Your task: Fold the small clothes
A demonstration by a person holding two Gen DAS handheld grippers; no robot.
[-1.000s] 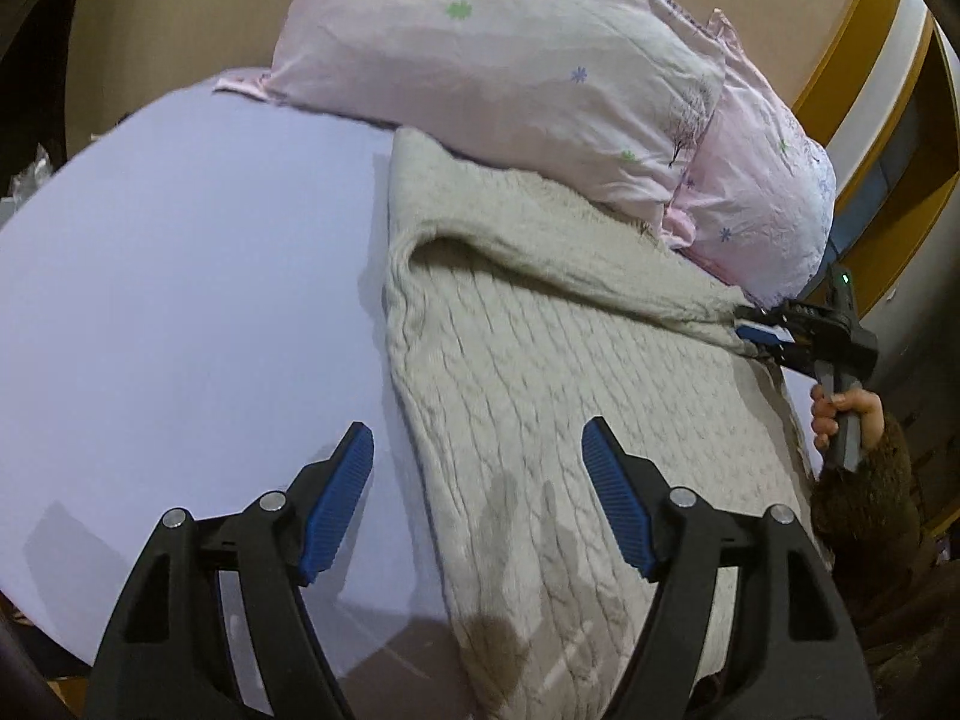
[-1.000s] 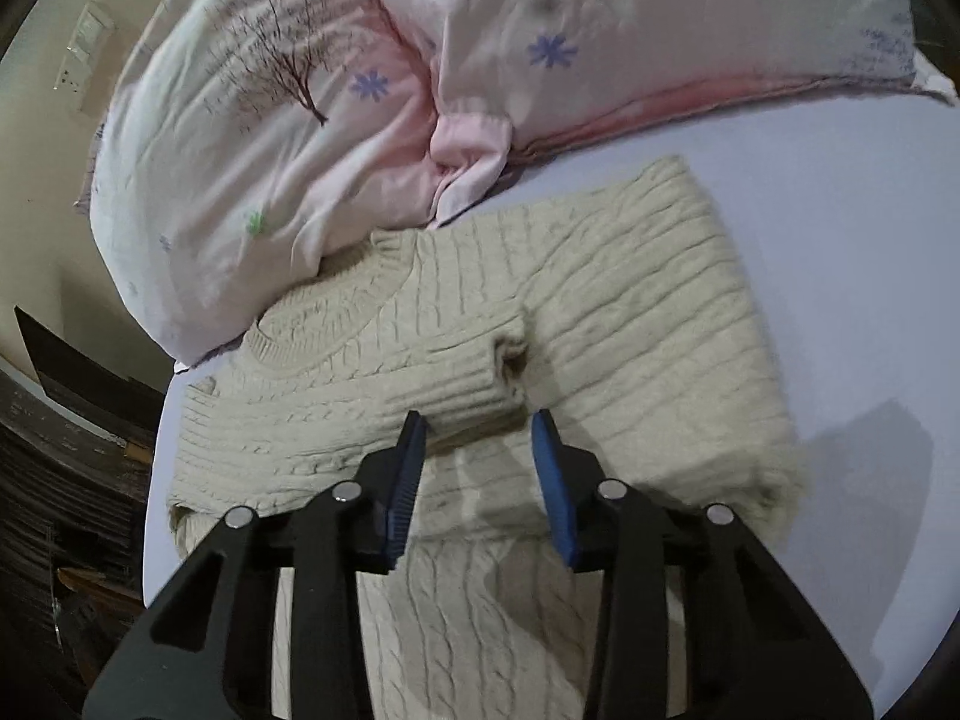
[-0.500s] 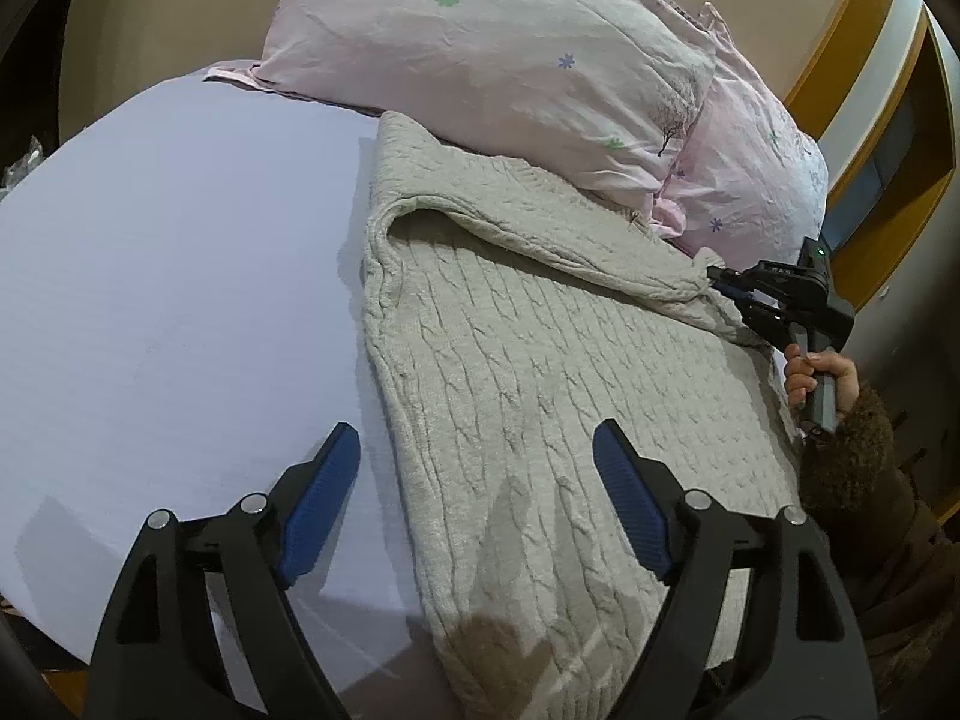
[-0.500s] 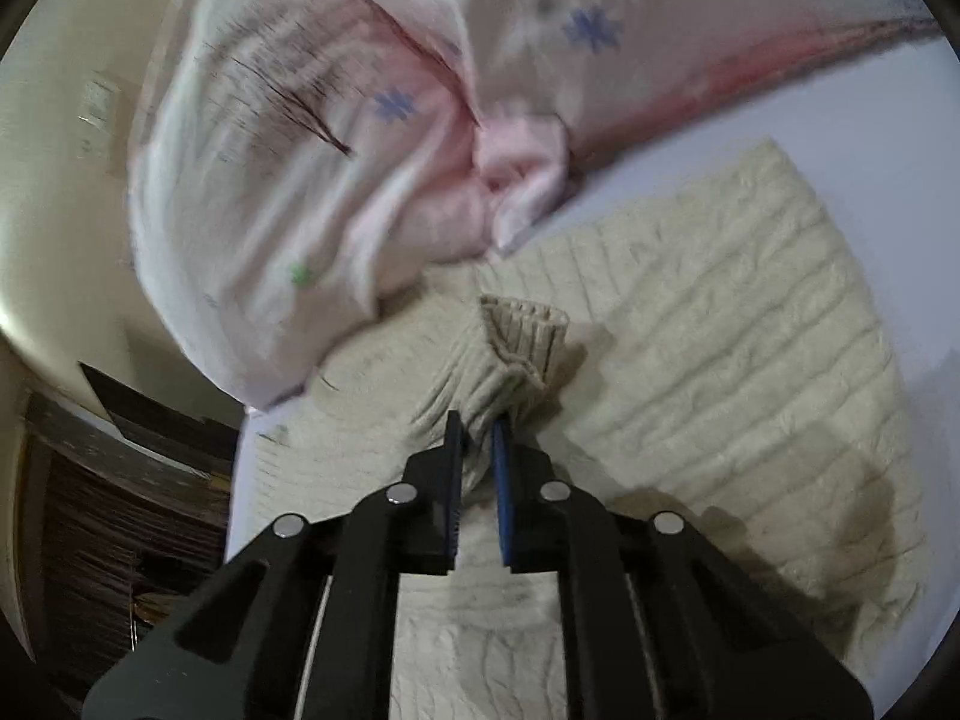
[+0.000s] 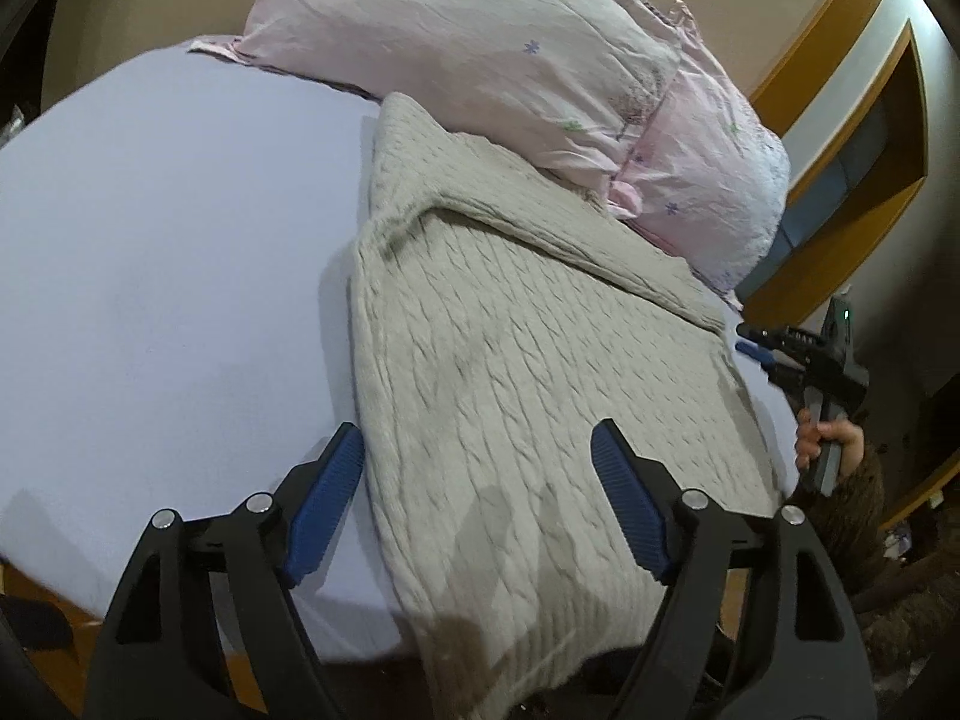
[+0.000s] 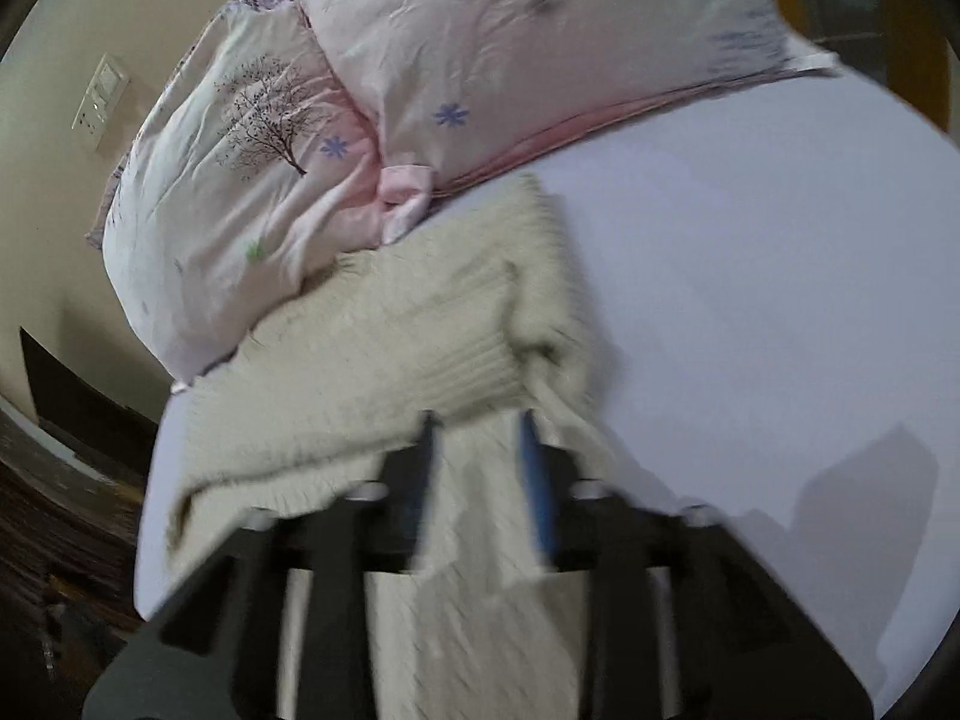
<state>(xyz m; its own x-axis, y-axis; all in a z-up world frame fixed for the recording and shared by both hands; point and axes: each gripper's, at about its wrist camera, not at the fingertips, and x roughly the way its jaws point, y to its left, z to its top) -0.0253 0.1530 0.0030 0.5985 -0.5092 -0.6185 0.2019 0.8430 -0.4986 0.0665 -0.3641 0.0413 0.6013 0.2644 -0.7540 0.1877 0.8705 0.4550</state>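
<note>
Left gripper (image 5: 477,468) hovers w/ fingers (image 5: 327,495) spread wide, straddling the near left edge of the sweater (image 5: 528,360); nothing held, same as 0.5 s ago, only a bit closer to the hem. Sweater lies flat on the bed (image 5: 168,276), top end touching the pillows (image 5: 480,42), one sleeve folded across the chest. That sleeve now lies flat; 0.5 s ago its cuff was pinched up off the body by the right gripper (image 5: 757,353). At far right in the left view, the right gripper sits off the sweater's right edge, over the bed, hand (image 5: 831,438) on the handle. In the right view the right gripper (image 6: 477,441) is blurred; fingers (image 6: 531,468) now stand apart, holding nothing, where they were clamped on the cuff before. Folded sleeve cuff (image 6: 456,354) rests just ahead of the tips.
</note>
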